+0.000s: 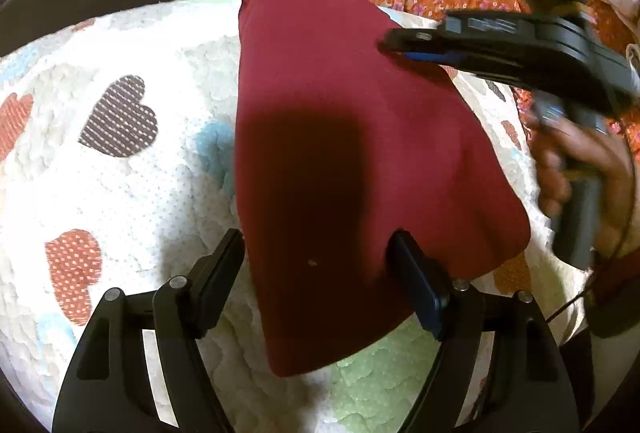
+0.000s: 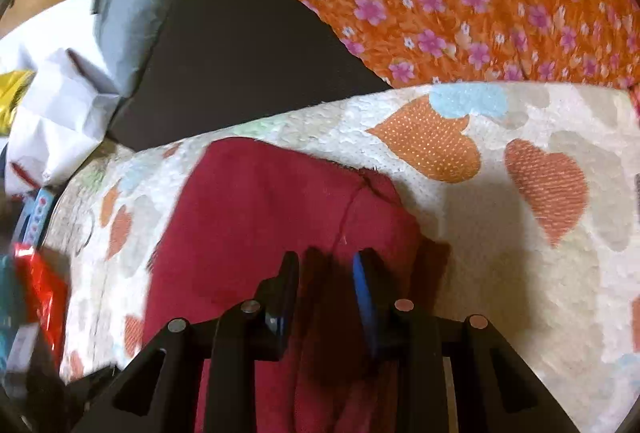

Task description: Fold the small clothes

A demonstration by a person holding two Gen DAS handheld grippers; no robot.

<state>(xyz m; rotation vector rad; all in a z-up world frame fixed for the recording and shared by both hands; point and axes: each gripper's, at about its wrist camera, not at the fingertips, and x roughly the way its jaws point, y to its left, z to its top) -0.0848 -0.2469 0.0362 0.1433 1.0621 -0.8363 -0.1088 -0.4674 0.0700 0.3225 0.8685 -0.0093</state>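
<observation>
We see a white heart-patterned quilt (image 1: 120, 161) spread beneath both claws, with an orange floral fabric (image 2: 460, 1) beyond its far edge. On the quilt lies the maroon garment (image 1: 340, 137), folded flat. Our left claw (image 1: 316, 265) hangs released, its fingers straddling the garment's near end. Our right claw (image 2: 326, 285) also stands parted above the maroon cloth, gripping nothing.

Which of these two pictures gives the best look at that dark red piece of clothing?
The left wrist view shows it best: the dark red garment lies nearly whole on the heart-print quilt, edges visible all round. The right wrist view sees only its far end, blurred, with the right gripper over it.
</observation>
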